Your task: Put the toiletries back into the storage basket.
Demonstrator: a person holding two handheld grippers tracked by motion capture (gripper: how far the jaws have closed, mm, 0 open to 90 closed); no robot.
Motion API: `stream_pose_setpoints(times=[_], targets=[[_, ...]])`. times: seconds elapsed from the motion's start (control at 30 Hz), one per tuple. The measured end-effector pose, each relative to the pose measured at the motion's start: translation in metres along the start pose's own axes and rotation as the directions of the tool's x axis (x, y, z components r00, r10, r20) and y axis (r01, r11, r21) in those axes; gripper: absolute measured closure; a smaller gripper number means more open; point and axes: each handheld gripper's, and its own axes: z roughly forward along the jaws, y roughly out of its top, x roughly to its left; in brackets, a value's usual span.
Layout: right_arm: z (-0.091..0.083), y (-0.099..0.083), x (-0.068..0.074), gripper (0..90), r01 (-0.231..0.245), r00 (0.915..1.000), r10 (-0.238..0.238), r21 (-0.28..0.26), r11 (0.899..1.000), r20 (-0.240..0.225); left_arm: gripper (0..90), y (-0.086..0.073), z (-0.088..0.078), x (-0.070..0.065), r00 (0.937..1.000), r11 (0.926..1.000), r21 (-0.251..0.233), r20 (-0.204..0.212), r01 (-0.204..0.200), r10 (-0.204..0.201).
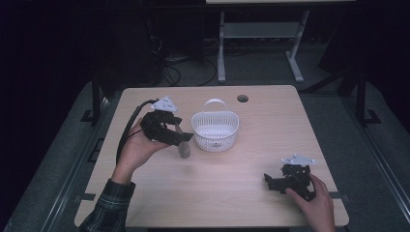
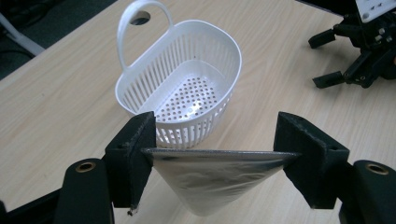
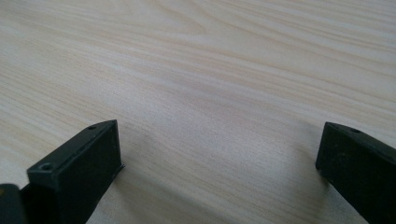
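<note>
**Cone in the grip, basket just ahead**

Your left gripper (image 2: 212,154) has its jaws clamped on the rim of a shiny silver metal cone with a fine-mesh look, perhaps a small strainer (image 2: 210,179), point hanging down. In the high view the cone (image 1: 184,147) sits left of centre, beside the white slotted plastic basket with a loop handle (image 1: 215,130), its tip close to the surface; whether it touches, I cannot tell. In the left gripper view the basket (image 2: 182,88) fills the upper middle of the frame, directly beyond the cone.

The step in hand looks like the carry: the cone is grasped and headed for the basket. Your next move calls for enough height to clear the near rim, then a short travel forward so the tip comes over the perforated floor before you release. Watch the tip against the slotted wall; the light basket could slide or tip if nudged.

Your right gripper (image 1: 285,180), at the lower right of the high view, rests low with its jaws wide apart and nothing between them.

The pale wood-grain surface (image 1: 251,193) carries little else; a round cable hole (image 1: 242,98) sits near its far edge. The room beyond is dark, with a white table frame (image 1: 261,34) and loose cables (image 1: 169,63) on grey flooring.
</note>
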Motion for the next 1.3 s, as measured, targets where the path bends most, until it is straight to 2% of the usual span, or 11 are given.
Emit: stream_pose_setpoints(times=[0.7,1.3], targets=[[0.0,0.0,0.0,0.0,-0.001,1.0,0.001,-0.001,1.0,0.0,29.7,0.03,-0.006,0.013,1.0,1.0,-0.004,-0.008,-0.004,0.004],[0.0,0.0,0.0,0.0,0.0,1.0,0.0,-0.001,1.0,-0.001,29.7,0.065,-0.008,0.021,0.9998,0.9994,-0.027,-0.005,-0.021,0.021]])
